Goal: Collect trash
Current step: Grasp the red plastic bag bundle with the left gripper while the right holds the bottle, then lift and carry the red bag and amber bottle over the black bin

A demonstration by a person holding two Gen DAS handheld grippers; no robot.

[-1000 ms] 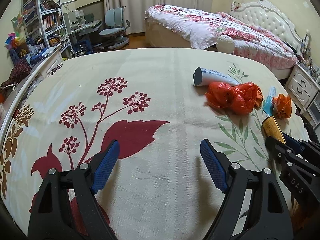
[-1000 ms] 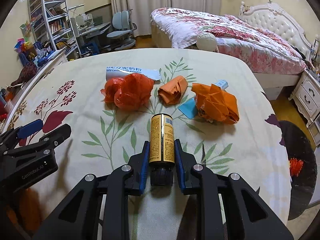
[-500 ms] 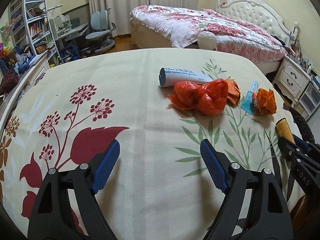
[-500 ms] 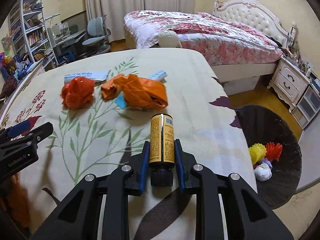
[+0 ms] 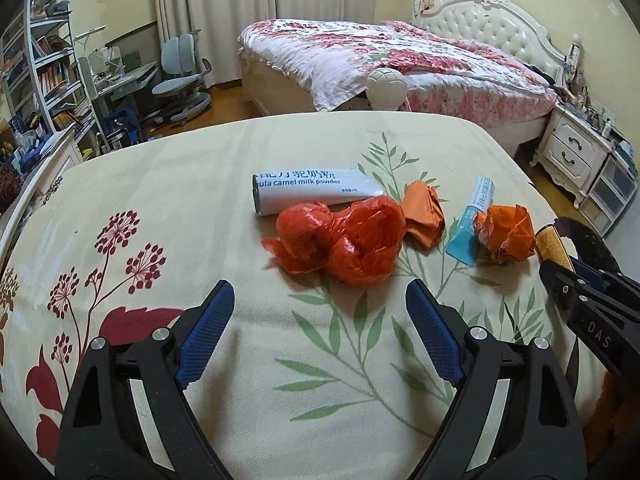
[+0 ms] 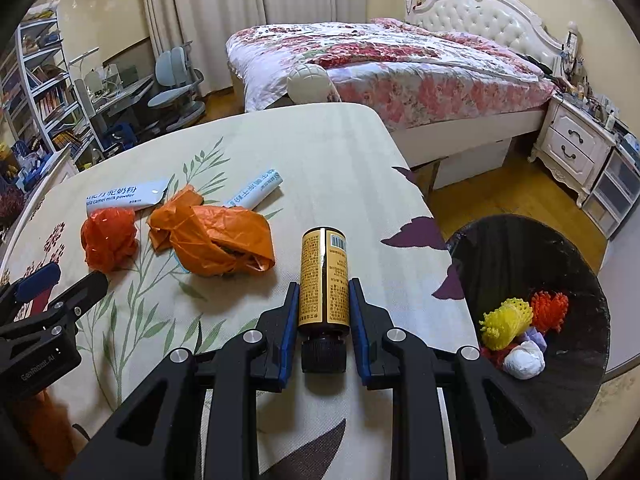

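My right gripper (image 6: 323, 300) is shut on a yellow-labelled bottle (image 6: 323, 280) with a black cap, held above the table's right edge. It also shows in the left wrist view (image 5: 554, 246). A black trash bin (image 6: 520, 256) with several bits of trash inside stands on the floor to the right. My left gripper (image 5: 320, 320) is open and empty, just short of a red plastic bag (image 5: 344, 236). Beyond lie a white milk powder packet (image 5: 316, 192), an orange bag (image 5: 424, 212), a crumpled orange wrapper (image 5: 508, 232) and a blue-white tube (image 5: 472, 216).
The trash lies on a table with a cream floral cloth (image 5: 160, 200). A bed (image 6: 380, 60) stands behind, a white nightstand (image 6: 576, 148) at the right, a desk with chair (image 5: 180, 80) and shelves (image 5: 44, 72) at the left.
My right gripper has swung right with the bottle, towards the table edge and the bin. My left gripper has moved right, closer to the red bag.
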